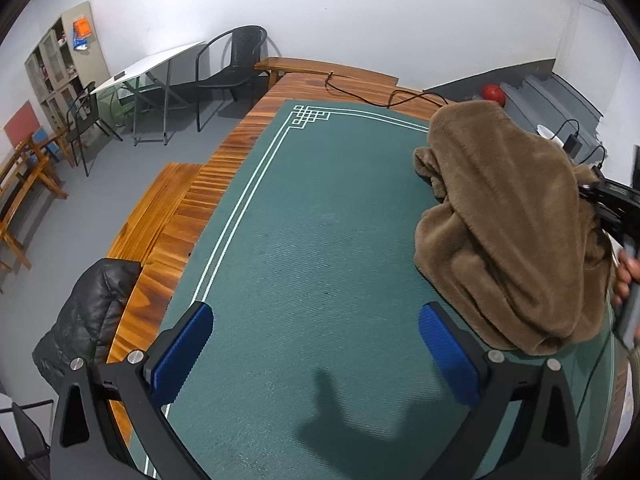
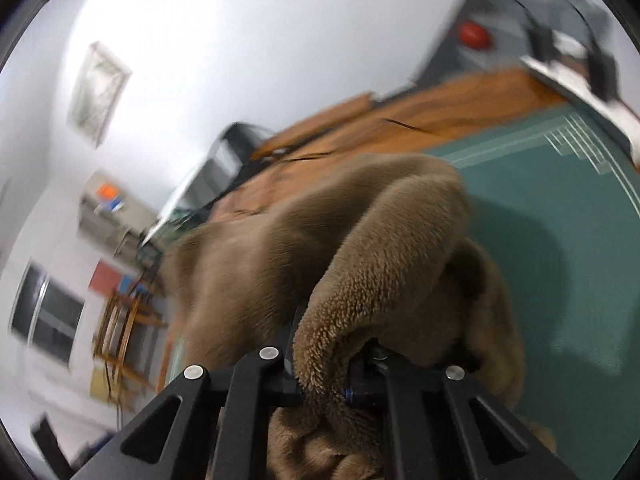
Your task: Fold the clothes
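Above the green-matted desk (image 1: 320, 200), right tongs (image 2: 322, 390) pinch a soft, limp, bulky brown fleece garment (image 1: 500, 220) by an edge fold, while left tongs (image 1: 316, 356) gape empty.

The left gripper (image 1: 316, 356) hangs low over the worktop (image 1: 320, 216), pitched steeply downward, its jaws spread wide with nothing between the blue pads (image 1: 182, 354). The right gripper (image 2: 324, 384) is angled downward too, its jaws pinched tight on a fold of the brown fleece garment (image 2: 360, 280), which is bunched over them. The person's right hand (image 1: 626, 280) grips that tool's handle.
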